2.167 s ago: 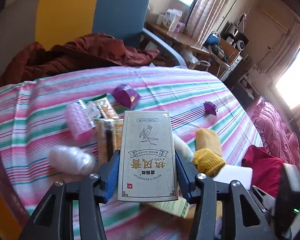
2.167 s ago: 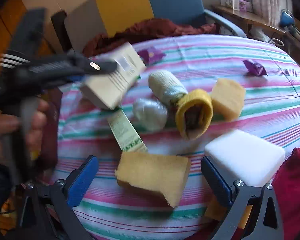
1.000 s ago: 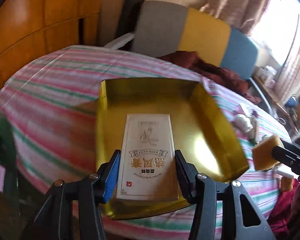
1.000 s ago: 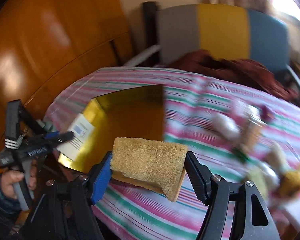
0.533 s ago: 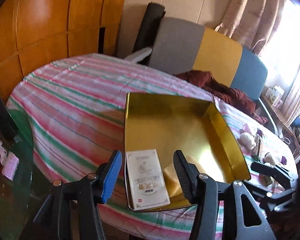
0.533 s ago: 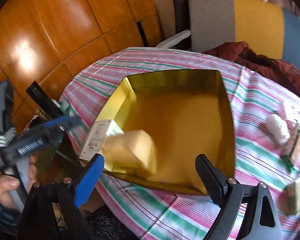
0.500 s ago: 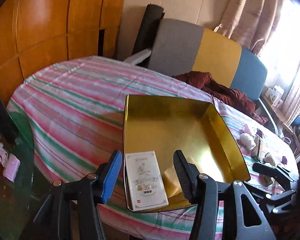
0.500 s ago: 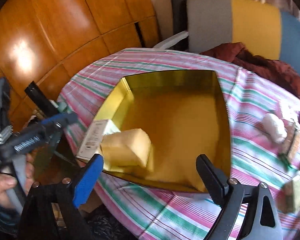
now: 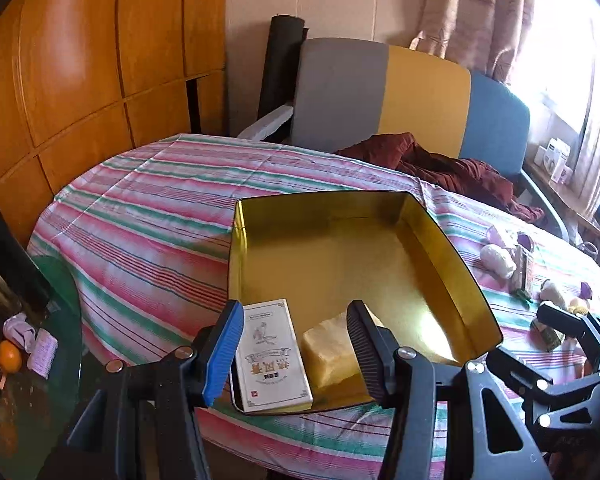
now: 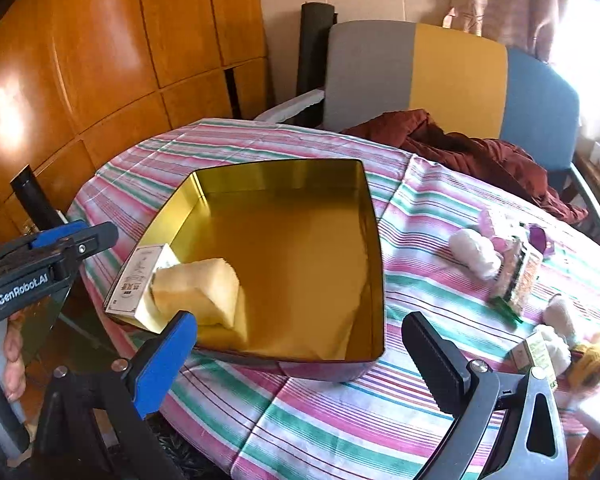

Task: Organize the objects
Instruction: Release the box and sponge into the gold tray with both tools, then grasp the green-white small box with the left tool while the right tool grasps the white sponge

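Sponge [image 10: 198,292] and box [image 9: 274,354] are lying side by side, touching, in the near corner of the gold tin [image 10: 374,248] on the striped tablecloth [image 9: 140,220]. Right gripper [image 10: 300,344], jaws just spreading wide, is hovering empty. Left gripper [image 9: 296,344] is hanging open above the box, gripping nothing.

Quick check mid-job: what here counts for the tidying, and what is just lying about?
For the job: gold tray; box and sponge inside it; loose items on the striped cloth.
Lying about: red jacket, chair, oranges.
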A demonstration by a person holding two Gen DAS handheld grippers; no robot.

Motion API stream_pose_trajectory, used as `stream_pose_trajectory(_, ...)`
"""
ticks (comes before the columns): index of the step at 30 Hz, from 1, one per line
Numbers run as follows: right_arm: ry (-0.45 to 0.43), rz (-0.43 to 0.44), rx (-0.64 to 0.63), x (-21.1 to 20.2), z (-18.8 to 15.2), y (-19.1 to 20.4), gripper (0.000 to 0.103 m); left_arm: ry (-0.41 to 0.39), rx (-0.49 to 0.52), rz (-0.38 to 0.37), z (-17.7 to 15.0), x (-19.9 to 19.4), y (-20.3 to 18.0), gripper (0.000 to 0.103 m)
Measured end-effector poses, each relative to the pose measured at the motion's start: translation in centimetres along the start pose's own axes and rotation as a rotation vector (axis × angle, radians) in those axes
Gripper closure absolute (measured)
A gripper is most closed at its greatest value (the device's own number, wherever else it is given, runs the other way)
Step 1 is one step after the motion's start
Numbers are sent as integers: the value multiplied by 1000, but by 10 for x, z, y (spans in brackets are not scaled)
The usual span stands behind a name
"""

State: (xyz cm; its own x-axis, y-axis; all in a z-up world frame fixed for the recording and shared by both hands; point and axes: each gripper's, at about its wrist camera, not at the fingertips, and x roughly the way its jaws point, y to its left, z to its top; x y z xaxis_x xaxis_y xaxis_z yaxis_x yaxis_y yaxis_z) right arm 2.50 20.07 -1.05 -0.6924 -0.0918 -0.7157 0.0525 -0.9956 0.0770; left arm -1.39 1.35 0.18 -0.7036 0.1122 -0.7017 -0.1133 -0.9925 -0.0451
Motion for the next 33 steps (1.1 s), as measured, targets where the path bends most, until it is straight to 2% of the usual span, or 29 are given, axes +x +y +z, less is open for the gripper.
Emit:
stream_pose_trajectory(7, -22, -36, 26, -8, -3, -14, 0, 23, 26, -67, -2, -1, -12, 49)
stream_pose_trajectory(16, -1, -89, 98, -11, -16, -46, 0, 44, 107, -174, -4, -1, -40, 49)
stream_pose_trajectory(24, 8, -191, 217, -35, -36, -107, 0, 71, 224, -278, -4, 1, -88, 49)
stream_pose_trajectory(33, 69, -369, 326, -92, -74, -206, 0, 155, 371, -432, -13, 9, -147, 49)
